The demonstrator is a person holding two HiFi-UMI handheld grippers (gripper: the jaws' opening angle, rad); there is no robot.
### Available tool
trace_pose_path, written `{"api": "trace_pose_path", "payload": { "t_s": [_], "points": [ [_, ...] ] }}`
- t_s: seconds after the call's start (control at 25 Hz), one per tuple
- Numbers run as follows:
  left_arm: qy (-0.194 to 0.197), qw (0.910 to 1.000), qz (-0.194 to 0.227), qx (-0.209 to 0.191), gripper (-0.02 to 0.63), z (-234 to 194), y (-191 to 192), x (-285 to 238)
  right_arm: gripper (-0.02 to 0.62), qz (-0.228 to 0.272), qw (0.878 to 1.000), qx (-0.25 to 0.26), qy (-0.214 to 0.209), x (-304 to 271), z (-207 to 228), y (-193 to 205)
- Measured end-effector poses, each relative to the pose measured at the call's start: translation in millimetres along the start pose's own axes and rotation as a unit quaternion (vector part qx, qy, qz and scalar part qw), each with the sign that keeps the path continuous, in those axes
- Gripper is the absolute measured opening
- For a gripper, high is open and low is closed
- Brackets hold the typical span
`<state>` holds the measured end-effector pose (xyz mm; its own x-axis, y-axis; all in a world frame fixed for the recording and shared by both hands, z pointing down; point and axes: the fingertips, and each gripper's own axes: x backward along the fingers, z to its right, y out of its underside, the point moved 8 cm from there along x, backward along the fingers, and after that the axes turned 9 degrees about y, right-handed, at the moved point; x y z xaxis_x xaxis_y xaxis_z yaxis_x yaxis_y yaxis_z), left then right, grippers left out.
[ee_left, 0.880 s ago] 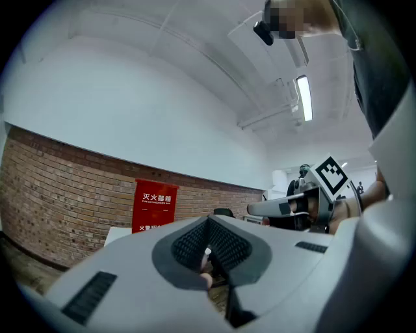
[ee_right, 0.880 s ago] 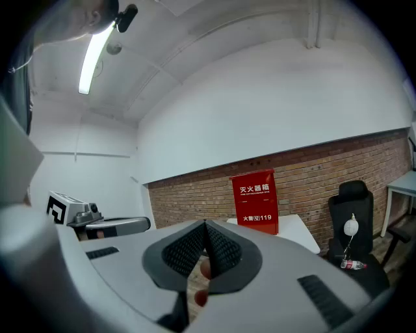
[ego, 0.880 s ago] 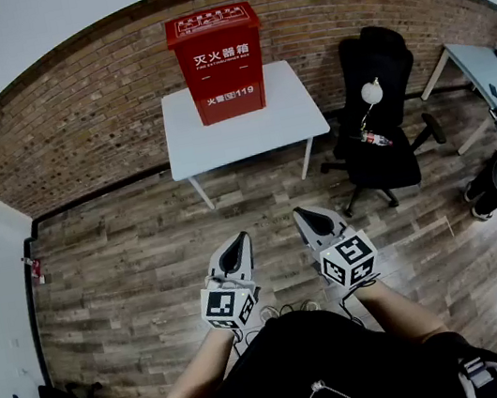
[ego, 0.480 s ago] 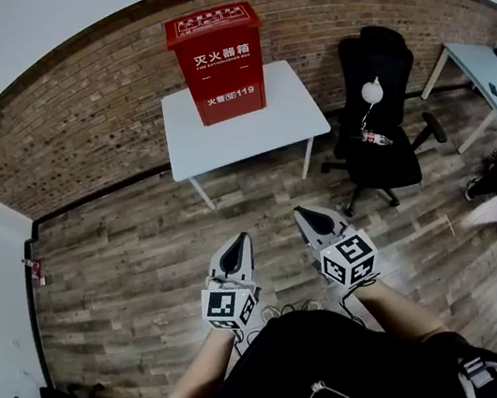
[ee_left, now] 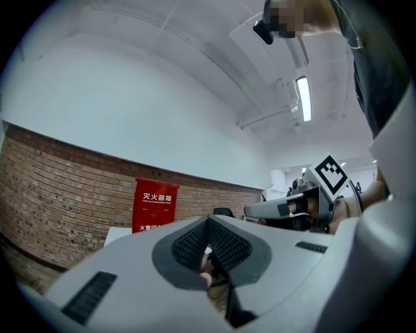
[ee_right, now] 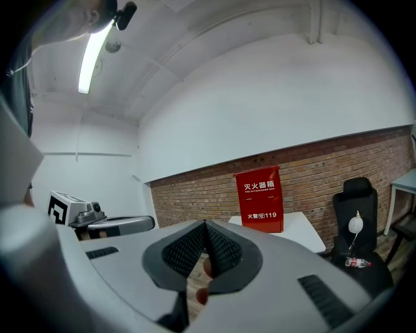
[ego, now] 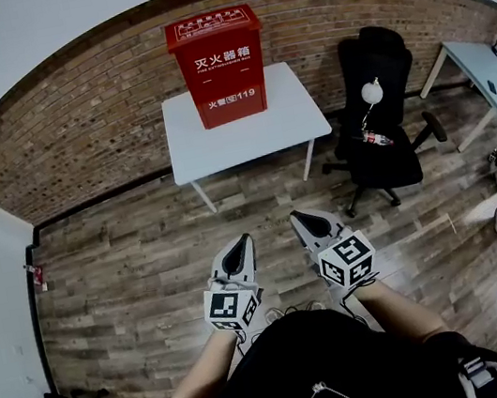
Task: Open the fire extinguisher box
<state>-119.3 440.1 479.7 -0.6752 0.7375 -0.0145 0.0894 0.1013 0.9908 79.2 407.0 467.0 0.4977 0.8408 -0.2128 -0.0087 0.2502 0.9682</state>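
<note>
Upright on white rectangular table [ego: 287, 120], against brick wall [ego: 91, 116]: tall red metal fire extinguisher box [ego: 219, 67], long axis vertical, lid down. Well apart, straight ahead of both claws. Shut, empty: left grey gripper [ego: 240, 240], right grey gripper [ego: 296, 216]. About equally near; left more in line with box.

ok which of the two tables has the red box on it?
The white table against the brick wall, left of the black chair, carries the red box; the desk at far right doesn't.
</note>
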Motion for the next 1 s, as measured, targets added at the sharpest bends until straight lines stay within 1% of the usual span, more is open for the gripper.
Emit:
{"api": "trace_pose_path", "payload": {
  "t_s": [0.32,0.48,0.68,0.8,1.0],
  "points": [
    [0.014,0.9999,-0.003,0.005,0.049,-18.2,9.3,12.7,0.018,-0.014,0.999,-0.027,0.045,-4.3,-7.9,12.8],
    [0.031,0.9994,-0.007,0.013,0.049,-21.8,15.5,13.5,0.018,-0.018,0.997,-0.029,0.066,1.0,-13.3,18.9],
    [0.052,0.9985,-0.005,0.014,0.049,-22.0,17.4,4.9,0.018,-0.022,0.995,-0.036,0.088,5.7,-6.7,23.2],
    [0.055,0.9984,-0.004,0.014,0.049,-27.4,15.9,-0.7,0.018,-0.019,0.995,-0.038,0.093,0.6,-2.0,20.3],
    [0.053,0.9984,-0.002,0.017,0.049,-43.0,12.6,-24.2,0.018,-0.013,0.995,-0.04,0.087,-18.4,16.9,12.3]
  ]
}}
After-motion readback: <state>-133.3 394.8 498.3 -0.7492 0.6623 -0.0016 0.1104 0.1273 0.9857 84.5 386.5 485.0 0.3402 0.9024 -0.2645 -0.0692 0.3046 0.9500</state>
